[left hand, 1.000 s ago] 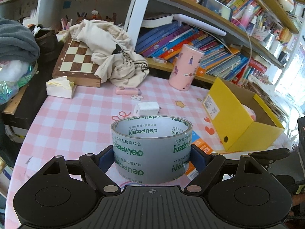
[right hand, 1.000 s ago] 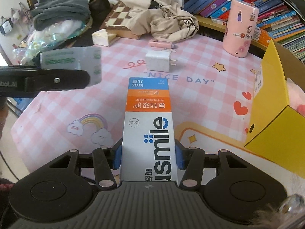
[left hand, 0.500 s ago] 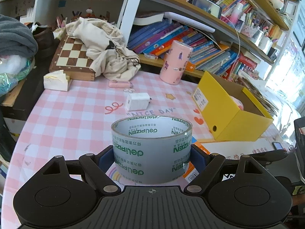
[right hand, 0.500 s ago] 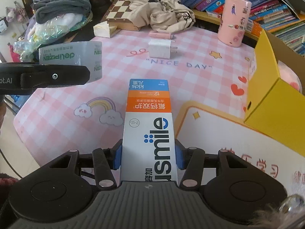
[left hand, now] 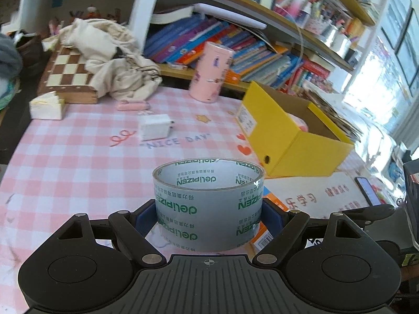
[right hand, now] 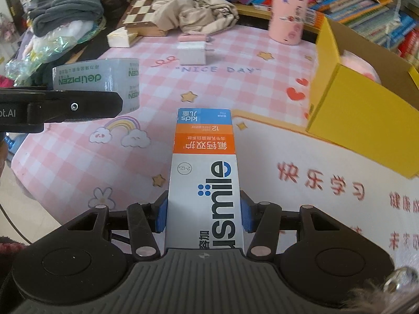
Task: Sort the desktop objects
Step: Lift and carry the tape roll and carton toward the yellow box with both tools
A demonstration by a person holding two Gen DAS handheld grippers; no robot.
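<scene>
Right now my right tongs are clenched on the toothpaste box, its long axis pointing straight ahead, my left tongs grip the tape roll upright, and the yellow box lies ahead-right by the table's far right edge, nearer my right hand.

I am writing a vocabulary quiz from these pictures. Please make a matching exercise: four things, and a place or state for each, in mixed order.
Things:
1. tape roll
2. toothpaste box
3. white charger
4. pink cup

Places or states:
A. upright, at the table's far edge near the books
B. held by the right hand-held gripper
C. lying near the "NICE DAY" print
D. held by the left hand-held gripper

Pairs: 1-D, 2-B, 3-C, 4-A
</scene>
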